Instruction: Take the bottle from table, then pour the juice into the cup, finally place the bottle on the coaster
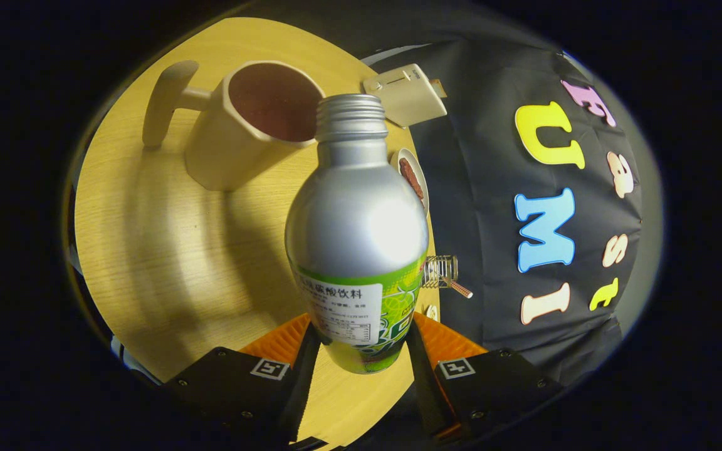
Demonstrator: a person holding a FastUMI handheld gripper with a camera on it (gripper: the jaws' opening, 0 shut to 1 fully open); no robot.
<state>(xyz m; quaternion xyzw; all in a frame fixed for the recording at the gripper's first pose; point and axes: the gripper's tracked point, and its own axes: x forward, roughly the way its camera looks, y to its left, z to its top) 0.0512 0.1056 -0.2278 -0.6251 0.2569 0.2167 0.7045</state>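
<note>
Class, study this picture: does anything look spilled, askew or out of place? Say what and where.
Nothing looks spilled. The uncapped bottle, clamped between the gripper fingers, is tipped so its open neck overlaps the cup rim, fitting a pour.

Surface (167,250): pale wood-grain top, round-edged.
Cup (242,131): beige, long handle, standing on the surface, dark inside.
Small dish (412,175): near the surface's far edge, something brown on it.
Flat beige block (406,94): at the far edge.
</note>
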